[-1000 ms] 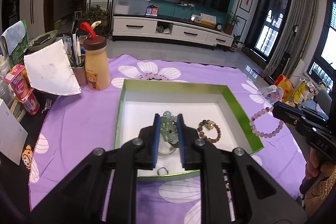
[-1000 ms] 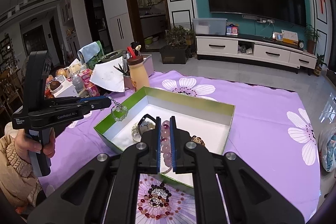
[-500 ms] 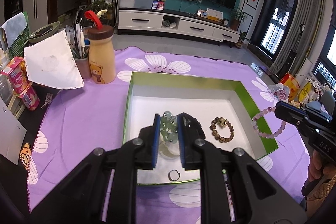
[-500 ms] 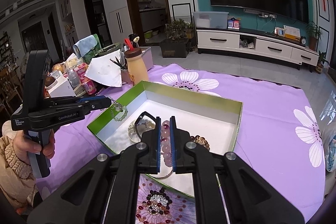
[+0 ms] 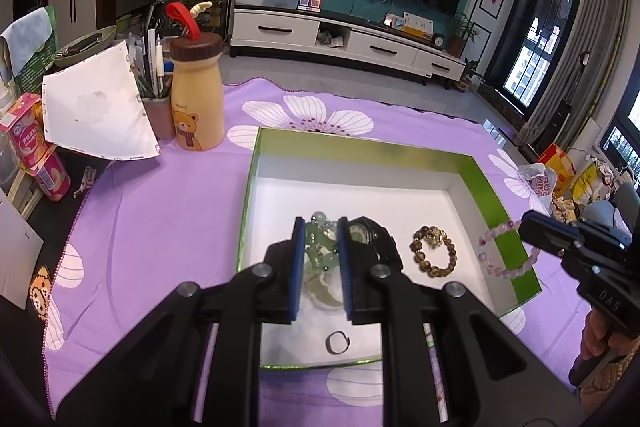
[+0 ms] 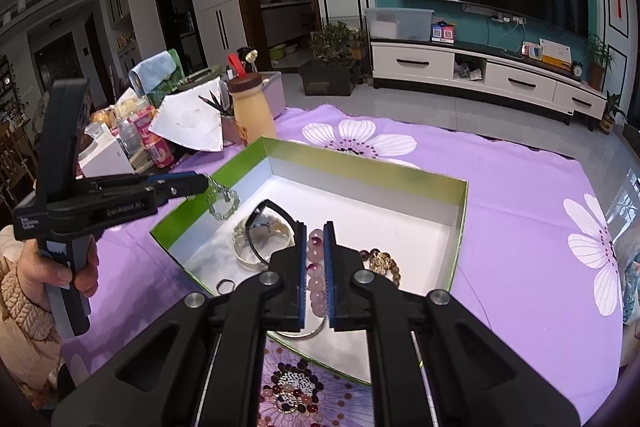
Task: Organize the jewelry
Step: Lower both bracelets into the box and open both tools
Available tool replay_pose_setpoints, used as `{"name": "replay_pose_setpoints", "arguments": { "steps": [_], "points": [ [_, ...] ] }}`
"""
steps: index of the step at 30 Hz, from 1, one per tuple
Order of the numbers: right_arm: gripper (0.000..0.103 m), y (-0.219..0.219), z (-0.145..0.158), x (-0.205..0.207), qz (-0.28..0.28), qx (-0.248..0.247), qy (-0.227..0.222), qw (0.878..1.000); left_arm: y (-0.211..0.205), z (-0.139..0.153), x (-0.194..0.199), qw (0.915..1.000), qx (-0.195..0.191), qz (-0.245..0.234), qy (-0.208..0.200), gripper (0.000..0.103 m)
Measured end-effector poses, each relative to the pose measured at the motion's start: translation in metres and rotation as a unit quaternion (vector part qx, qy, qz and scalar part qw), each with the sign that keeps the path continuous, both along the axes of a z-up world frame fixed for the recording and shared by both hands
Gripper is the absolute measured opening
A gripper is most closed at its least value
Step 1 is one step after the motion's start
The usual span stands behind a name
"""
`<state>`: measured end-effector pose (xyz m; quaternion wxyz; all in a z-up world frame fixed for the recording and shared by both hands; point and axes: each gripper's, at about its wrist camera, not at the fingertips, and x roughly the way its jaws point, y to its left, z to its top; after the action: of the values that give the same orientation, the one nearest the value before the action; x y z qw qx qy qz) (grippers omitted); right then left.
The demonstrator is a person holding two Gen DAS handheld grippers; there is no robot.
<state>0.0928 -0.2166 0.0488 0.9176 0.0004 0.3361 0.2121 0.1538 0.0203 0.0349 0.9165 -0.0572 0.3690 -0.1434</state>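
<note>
A green box with a white floor (image 5: 400, 195) (image 6: 360, 211) lies open on the purple flowered cloth. My left gripper (image 5: 320, 227) (image 6: 202, 183) is shut on a green bead bracelet (image 5: 320, 247) (image 6: 222, 201) and holds it above the box's left part. My right gripper (image 6: 316, 227) (image 5: 528, 223) is shut on a pink bead bracelet (image 6: 316, 275) (image 5: 506, 251) over the box's right rim. In the box lie a black watch (image 5: 372, 235), a brown bead bracelet (image 5: 434, 255) (image 6: 384, 263), a pale bangle (image 6: 256, 247) and a small ring (image 5: 337, 342) (image 6: 226, 286).
A yellow bear bottle (image 5: 196, 99) (image 6: 250, 111), a pen cup (image 5: 154, 107) and a white card (image 5: 96, 115) stand at the left rear. Snack cans (image 5: 38, 155) sit at the far left edge. More beads (image 6: 292, 395) lie on the cloth in front of the box.
Both grippers have moved forward over the box with their bracelets still held. The box sits closer and lower in both views.
</note>
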Motion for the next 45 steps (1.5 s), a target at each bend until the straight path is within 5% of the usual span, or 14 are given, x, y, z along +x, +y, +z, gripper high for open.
{"name": "replay_pose_setpoints", "arguments": {
  "steps": [45],
  "points": [
    [0.007, 0.004, -0.039, 0.031, -0.023, -0.011, 0.071, 0.997, -0.048, -0.022, 0.023, 0.9964, 0.06, -0.047, 0.039, 0.015]
  ]
}}
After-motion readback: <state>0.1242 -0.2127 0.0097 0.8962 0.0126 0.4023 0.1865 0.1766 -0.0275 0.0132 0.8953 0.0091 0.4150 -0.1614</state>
